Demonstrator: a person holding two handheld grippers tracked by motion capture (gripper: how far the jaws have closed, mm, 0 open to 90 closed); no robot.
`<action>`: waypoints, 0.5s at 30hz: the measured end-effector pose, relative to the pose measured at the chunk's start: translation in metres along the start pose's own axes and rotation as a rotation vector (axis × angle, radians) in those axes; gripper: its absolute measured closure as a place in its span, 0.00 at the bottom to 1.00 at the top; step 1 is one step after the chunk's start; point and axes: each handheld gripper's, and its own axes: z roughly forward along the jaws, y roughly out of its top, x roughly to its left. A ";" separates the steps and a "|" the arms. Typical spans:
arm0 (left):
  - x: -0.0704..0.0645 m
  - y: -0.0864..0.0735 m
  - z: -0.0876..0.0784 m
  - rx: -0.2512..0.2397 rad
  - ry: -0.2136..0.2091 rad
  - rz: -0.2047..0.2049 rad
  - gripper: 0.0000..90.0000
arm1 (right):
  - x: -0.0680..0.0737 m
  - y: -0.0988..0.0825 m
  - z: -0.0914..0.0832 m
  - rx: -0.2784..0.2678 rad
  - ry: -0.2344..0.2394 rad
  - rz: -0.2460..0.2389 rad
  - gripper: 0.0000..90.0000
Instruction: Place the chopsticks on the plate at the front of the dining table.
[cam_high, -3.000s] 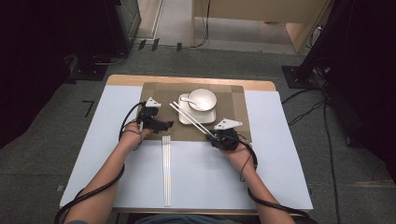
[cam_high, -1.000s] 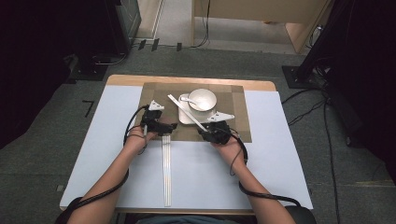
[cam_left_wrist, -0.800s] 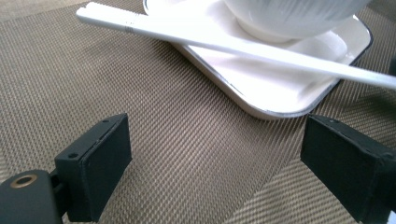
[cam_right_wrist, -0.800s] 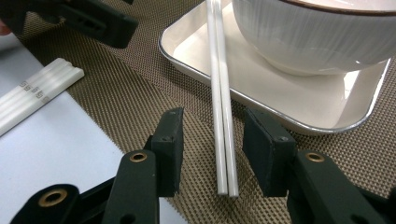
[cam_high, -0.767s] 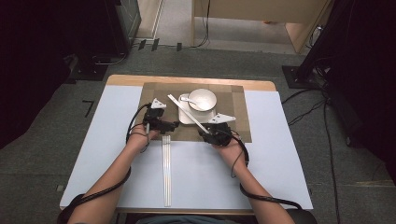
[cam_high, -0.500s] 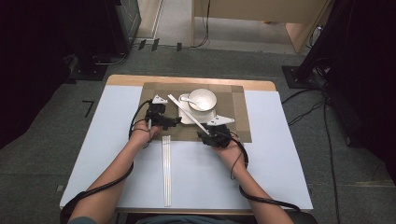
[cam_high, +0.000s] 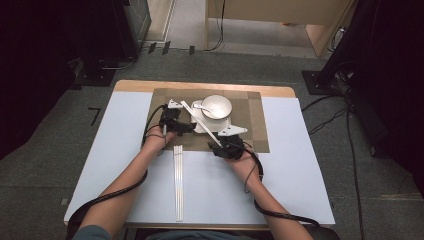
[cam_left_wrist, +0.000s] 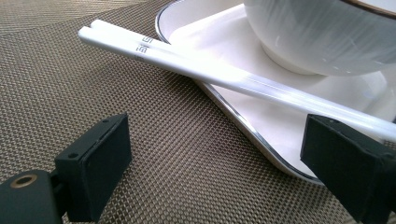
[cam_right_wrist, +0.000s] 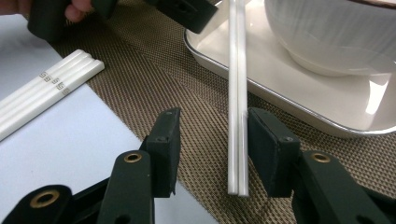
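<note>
Since the earlier frames the left gripper (cam_high: 186, 128) has slid in toward the plate (cam_high: 202, 128), and the right gripper (cam_high: 216, 148) has just been easing its jaws apart with the chopstick pair (cam_high: 200, 121) between them.

The pair lies diagonally: far ends up-left on the woven mat (cam_high: 255, 125), middle across the plate's edge beside the bowl (cam_high: 216, 106), near ends inside the right gripper. Its pads look loose now, one maybe grazing the sticks, so I'd call that a let-go.

The left gripper's jaws stand wide and empty, low by the plate rim.

I'd keep the release slow so both sticks settle parallel. Another pair of chopsticks (cam_high: 178, 182) lies on the table (cam_high: 300, 165).
</note>
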 end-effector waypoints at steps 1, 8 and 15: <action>0.000 0.000 0.001 0.000 -0.001 -0.005 0.09 | 0.001 0.000 0.000 0.000 0.002 0.000 0.60; -0.002 -0.001 0.004 -0.001 0.009 0.000 0.09 | 0.002 0.003 0.005 -0.006 0.024 0.014 0.56; -0.004 -0.001 0.004 0.000 0.010 0.006 0.09 | 0.008 0.005 0.011 -0.005 0.034 0.000 0.53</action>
